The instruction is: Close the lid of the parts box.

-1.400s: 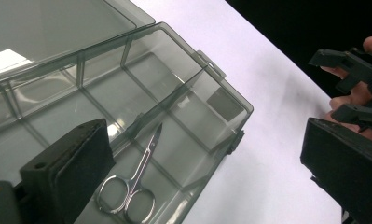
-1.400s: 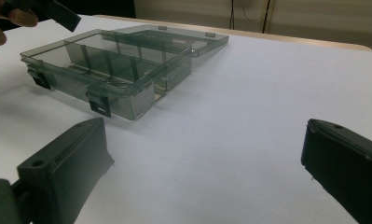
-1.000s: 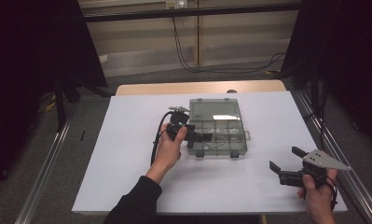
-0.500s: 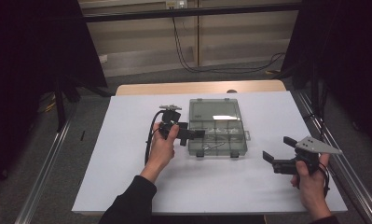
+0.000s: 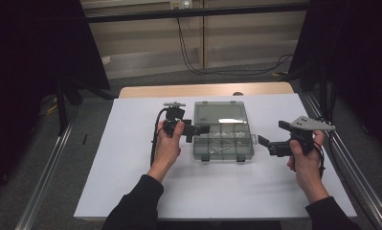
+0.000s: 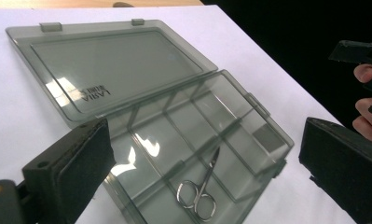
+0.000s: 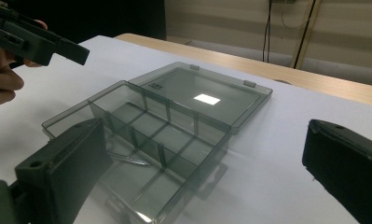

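Note:
A smoky clear plastic organizer box [image 5: 222,139] lies open mid-table, its lid [image 5: 219,113] flat behind it. Small metal scissors [image 5: 216,150] rest in a front compartment; they are also in the left gripper view [image 6: 197,196]. My left gripper [image 5: 198,131] hovers at the box's left edge, open, with nothing between its fingers. From its own view the left gripper [image 6: 204,140] looks across the box [image 6: 174,116]. My right gripper [image 5: 271,134] stands open just right of the box. In its own view the right gripper [image 7: 204,140] faces the box [image 7: 165,126], and its left jaw partly hides the scissors [image 7: 127,160].
The box sits on a white sheet [image 5: 131,158] over a wooden table [image 5: 203,90]. Metal rails [image 5: 45,177] run along both sides. Cables [image 5: 193,52] hang at the far wall. A black cable [image 5: 155,139] loops from the left gripper.
My right gripper has moved away from the front edge and left, closer to the box's right side. The left gripper has shifted slightly left and back. Both stay open.

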Motion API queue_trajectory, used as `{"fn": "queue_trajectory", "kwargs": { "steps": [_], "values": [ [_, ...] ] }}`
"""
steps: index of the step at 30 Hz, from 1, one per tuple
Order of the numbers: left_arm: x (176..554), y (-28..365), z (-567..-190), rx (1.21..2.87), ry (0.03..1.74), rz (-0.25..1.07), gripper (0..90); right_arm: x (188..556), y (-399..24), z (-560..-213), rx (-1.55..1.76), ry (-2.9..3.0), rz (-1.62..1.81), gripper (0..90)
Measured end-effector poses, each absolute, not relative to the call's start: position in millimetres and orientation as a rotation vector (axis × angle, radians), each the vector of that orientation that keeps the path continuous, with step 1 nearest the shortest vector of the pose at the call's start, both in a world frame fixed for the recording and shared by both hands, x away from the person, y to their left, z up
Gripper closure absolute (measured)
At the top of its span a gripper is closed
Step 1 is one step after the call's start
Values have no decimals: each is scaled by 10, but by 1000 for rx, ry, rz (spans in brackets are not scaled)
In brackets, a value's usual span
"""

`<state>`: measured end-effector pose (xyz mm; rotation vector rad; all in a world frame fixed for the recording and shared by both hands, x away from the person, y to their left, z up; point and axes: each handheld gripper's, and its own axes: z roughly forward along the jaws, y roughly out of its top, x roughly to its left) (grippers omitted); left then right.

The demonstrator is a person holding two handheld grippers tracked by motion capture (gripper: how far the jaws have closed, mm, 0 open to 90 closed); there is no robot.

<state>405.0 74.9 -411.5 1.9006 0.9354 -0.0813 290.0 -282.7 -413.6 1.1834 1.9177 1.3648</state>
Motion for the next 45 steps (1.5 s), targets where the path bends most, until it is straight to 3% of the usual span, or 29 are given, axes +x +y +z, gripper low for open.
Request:
{"fn": "queue_trajectory", "kwargs": {
  "steps": [12,24,35,45],
  "values": [
    [4152,720,-4101,1881,970,-40,0,3252,-2673,-4180,1242,1916,1389,0],
    [4377,700,-4216,1851,1019,-63,43,3569,-2568,-4271,1317,1937,1363,5],
    [4633,756,-4334,1793,1048,-141,73,3876,-2625,-4323,1427,1902,1417,36],
    [4759,692,-4537,1798,1129,-129,90,4089,-2714,-4488,1533,1920,1405,51]
  ]
}}
